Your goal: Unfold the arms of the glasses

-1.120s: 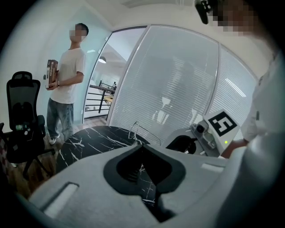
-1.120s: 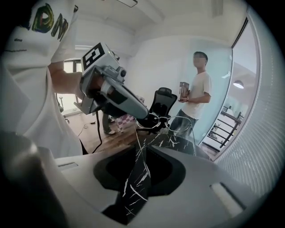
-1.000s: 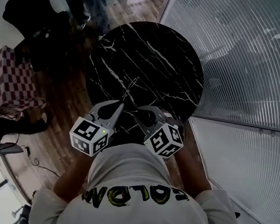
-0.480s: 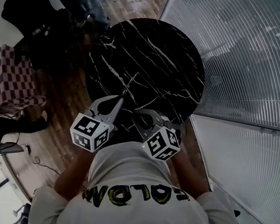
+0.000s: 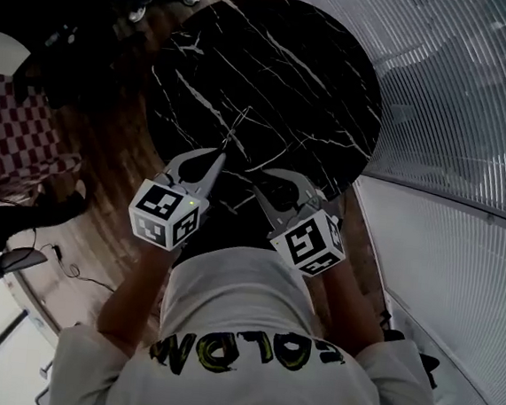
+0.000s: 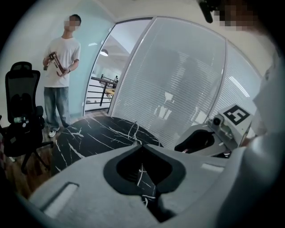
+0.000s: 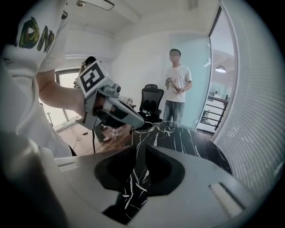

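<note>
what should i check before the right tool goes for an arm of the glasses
1. Left tool shut on the glasses: ok.
2. Right tool empty: ok.
3. Right tool open to take an arm: not ok, jaws together.
4. Glasses off the table: cannot tell.
5. Which arm is folded: cannot tell, the thin wire frame is hard to read.

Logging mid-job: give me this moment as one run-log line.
left gripper: shut on wire glasses | right gripper: shut, empty | surface: round black marble table
</note>
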`<state>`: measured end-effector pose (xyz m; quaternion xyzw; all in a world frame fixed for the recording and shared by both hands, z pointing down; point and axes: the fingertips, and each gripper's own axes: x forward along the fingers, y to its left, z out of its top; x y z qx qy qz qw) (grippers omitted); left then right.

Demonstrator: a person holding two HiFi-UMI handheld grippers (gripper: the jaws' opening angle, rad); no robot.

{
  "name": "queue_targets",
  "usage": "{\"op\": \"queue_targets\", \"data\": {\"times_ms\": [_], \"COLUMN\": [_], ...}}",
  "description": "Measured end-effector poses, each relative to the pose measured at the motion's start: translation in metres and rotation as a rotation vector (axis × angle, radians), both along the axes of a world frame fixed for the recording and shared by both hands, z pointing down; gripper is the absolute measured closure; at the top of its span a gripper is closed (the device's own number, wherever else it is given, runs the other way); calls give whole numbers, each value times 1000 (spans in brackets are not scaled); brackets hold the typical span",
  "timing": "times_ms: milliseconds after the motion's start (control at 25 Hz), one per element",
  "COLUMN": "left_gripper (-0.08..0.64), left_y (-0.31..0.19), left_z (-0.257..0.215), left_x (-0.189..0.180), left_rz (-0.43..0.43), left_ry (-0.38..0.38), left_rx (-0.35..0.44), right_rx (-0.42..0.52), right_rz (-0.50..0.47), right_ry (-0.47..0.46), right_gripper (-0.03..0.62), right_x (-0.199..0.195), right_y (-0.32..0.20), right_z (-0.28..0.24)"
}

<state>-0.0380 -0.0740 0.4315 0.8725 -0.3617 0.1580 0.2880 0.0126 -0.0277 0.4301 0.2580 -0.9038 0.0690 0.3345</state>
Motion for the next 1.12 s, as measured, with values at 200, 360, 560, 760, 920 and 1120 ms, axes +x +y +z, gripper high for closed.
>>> {"op": "queue_targets", "data": {"times_ms": [200, 360, 560, 760, 920, 1120], "left_gripper": [555, 555, 555, 555, 555, 555], "left_y": [1, 4, -2, -6, -2, 7], "left_z": [36, 67, 109, 150, 183, 216], "left_x": [6, 12, 15, 20, 23, 25], "left_rz": [12, 13, 7, -3, -5, -5], "left_ry": [21, 23, 27, 34, 30, 12], "left_rx": [-38, -67, -97, -109, -132, -151], "right_rx": [-47, -84, -102, -120, -139, -164], "right_rz": [58, 88, 145, 212, 243, 216], "right_ry": [-28, -45, -62, -72, -89, -82], "right_gripper": [525, 528, 535, 542, 548, 548], "right_x": [11, 17, 26, 42, 49, 53], "right_y": [2, 4, -4, -9, -4, 6], "right_z": [24, 47, 76, 112, 138, 164]}}
